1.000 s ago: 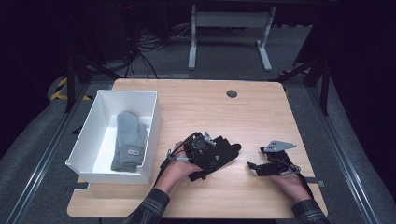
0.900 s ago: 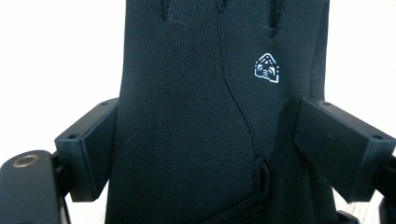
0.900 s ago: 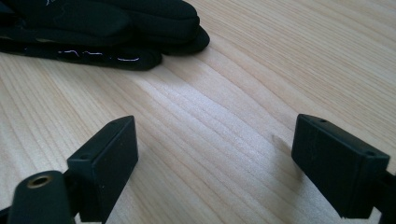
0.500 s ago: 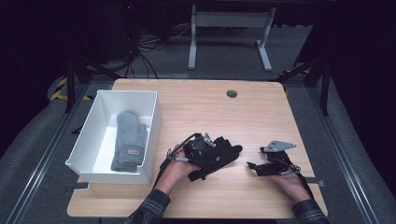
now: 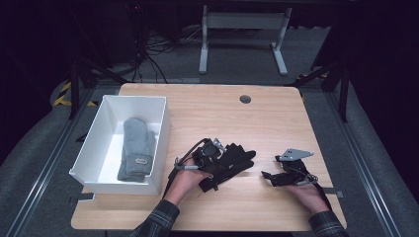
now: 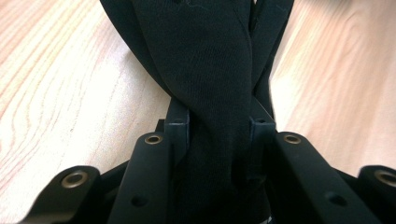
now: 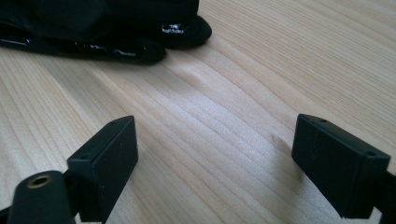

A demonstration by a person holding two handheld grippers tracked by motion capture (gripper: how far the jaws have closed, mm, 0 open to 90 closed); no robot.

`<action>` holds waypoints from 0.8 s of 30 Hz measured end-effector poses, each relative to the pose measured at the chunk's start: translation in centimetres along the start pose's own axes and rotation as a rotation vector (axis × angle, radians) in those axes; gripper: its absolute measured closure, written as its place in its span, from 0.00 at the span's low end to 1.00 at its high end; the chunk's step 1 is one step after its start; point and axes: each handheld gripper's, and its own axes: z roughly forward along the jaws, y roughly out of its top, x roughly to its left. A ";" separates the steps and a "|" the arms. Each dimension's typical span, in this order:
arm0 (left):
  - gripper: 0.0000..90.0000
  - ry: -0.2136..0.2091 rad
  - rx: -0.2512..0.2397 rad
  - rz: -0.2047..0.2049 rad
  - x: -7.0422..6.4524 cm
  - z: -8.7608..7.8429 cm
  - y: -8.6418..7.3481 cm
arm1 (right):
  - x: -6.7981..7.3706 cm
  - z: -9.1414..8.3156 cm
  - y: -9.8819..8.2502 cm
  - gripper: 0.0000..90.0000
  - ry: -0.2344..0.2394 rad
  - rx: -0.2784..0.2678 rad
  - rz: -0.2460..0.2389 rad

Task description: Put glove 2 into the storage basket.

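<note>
The left gripper (image 5: 223,159) has its jaws clamped on the black glove (image 6: 210,79), the dark fabric squeezed tight between them in the left gripper view, and the glove lies on the wooden table (image 5: 217,108) near the front edge, just right of the white bin (image 5: 159,143). Inside that bin a grey mitten (image 5: 137,148) lies flat along the floor. Over to the right, the right gripper (image 7: 215,163) sits low over bare wood with its jaws spread wide and nothing between them, the glove's fingertips a little way off ahead of it. By my reading this is the pick-up step: the grab is made, the lift is not. The next move calls for raising the glove clear of the tabletop, carrying it left over the bin's near wall without snagging the dangling fingers, and letting go above the mitten. The right gripper looks free to help steady a trailing end if the fabric droops.
</note>
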 end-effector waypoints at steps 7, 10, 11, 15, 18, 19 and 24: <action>0.78 0.005 -0.040 -0.044 -0.4 -2.6 0.9 | 0.0 0.0 0.0 0.16 0.001 -0.001 0.001; 0.78 0.022 -0.043 -0.052 -0.6 -4.1 1.5 | 0.0 0.0 0.0 0.16 0.000 0.000 0.001; 0.78 0.027 -0.045 -0.053 -0.7 -4.6 1.8 | 0.0 0.0 0.0 0.16 0.001 -0.001 0.001; 0.78 0.044 -0.058 -0.057 -0.8 -6.6 2.6 | 0.0 0.0 0.0 0.16 0.001 -0.001 0.001; 0.78 0.049 -0.068 -0.061 -0.8 -8.0 3.0 | 0.0 0.0 0.0 0.16 0.001 -0.001 0.002; 0.78 0.051 -0.071 -0.061 -0.8 -8.3 3.1 | 0.0 0.0 0.0 0.16 0.000 0.000 0.001; 0.78 0.058 -0.087 -0.063 -0.6 -10.6 3.6 | 0.0 0.0 0.0 0.16 -0.001 -0.001 0.002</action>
